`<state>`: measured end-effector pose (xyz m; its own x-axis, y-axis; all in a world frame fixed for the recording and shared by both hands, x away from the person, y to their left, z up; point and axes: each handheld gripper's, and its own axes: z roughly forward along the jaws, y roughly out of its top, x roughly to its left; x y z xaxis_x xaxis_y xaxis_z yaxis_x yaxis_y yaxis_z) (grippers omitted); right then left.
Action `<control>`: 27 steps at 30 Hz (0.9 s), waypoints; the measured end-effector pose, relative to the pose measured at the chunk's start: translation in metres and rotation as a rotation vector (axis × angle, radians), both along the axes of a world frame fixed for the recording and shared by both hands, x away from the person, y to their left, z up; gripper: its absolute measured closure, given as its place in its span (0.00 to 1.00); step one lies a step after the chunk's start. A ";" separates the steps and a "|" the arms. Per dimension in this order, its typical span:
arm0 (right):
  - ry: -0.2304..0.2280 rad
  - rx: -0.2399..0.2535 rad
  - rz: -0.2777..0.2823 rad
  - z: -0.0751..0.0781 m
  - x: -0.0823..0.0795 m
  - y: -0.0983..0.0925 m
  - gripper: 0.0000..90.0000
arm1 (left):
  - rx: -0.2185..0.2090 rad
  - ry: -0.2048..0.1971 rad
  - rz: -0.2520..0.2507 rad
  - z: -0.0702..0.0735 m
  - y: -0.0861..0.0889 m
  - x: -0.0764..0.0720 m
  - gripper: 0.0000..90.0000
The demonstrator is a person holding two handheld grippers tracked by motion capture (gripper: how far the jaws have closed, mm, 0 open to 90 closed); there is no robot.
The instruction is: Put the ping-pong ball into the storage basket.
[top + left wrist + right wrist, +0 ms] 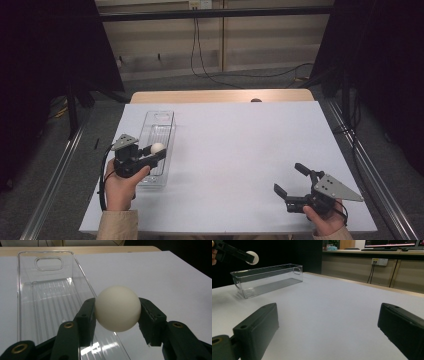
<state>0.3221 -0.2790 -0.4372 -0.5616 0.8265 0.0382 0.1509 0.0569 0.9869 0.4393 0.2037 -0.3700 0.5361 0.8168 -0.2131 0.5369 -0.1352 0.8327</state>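
The left gripper [117,315] pinches a smooth cream-white ball [117,308] between its two black jaws, holding it in the air above the near right rim of the long clear plastic bin [45,297] that stands on the white table sheet [240,150]. The right gripper [296,183] rests well apart at the near right of the table, jaws spread with nothing between them. The main risk, as I judge it, is the drop: the ball sits over the wall, not the middle, so released here it could strike the rim and bounce or roll away across the sheet. Being round and slick, it might also squirt from the pads if the squeeze eases unevenly
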 end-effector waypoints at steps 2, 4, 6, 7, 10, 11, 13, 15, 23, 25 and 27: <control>0.000 0.000 0.001 0.000 0.000 0.000 0.03 | 0.003 0.000 0.003 0.000 0.001 0.000 0.57; 0.001 -0.001 0.003 0.000 0.000 0.000 0.03 | 0.004 0.000 0.001 0.000 0.002 0.000 0.57; 0.002 -0.001 0.001 0.000 0.000 0.000 0.03 | 0.003 -0.002 0.007 -0.001 0.002 0.000 0.57; 0.003 -0.001 0.002 0.000 0.000 0.000 0.03 | 0.003 -0.002 0.007 -0.001 0.002 0.000 0.57; 0.001 -0.001 0.003 0.000 0.000 0.000 0.03 | 0.004 -0.002 0.008 -0.001 0.003 0.000 0.57; 0.002 0.000 0.003 0.000 0.000 0.000 0.03 | 0.004 -0.002 0.006 -0.001 0.003 0.000 0.57; 0.002 0.001 0.003 0.000 0.000 0.000 0.03 | 0.010 -0.002 0.002 0.000 0.004 0.000 0.57; 0.000 0.000 0.001 0.000 0.000 0.000 0.03 | 0.006 -0.002 0.006 0.000 0.004 0.000 0.57; -0.001 0.001 0.007 0.000 0.000 0.000 0.03 | 0.005 -0.009 0.018 0.000 0.006 0.000 0.57; -0.001 0.006 0.001 0.000 0.000 0.001 0.03 | 0.007 -0.008 0.020 0.000 0.006 0.000 0.57; -0.001 0.001 0.006 0.000 0.000 0.000 0.03 | 0.008 -0.007 0.019 0.000 0.007 0.000 0.57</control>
<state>0.3222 -0.2787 -0.4373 -0.5668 0.8230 0.0388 0.1499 0.0567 0.9871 0.4393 0.2109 -0.3704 0.5221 0.8284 -0.2030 0.5335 -0.1315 0.8355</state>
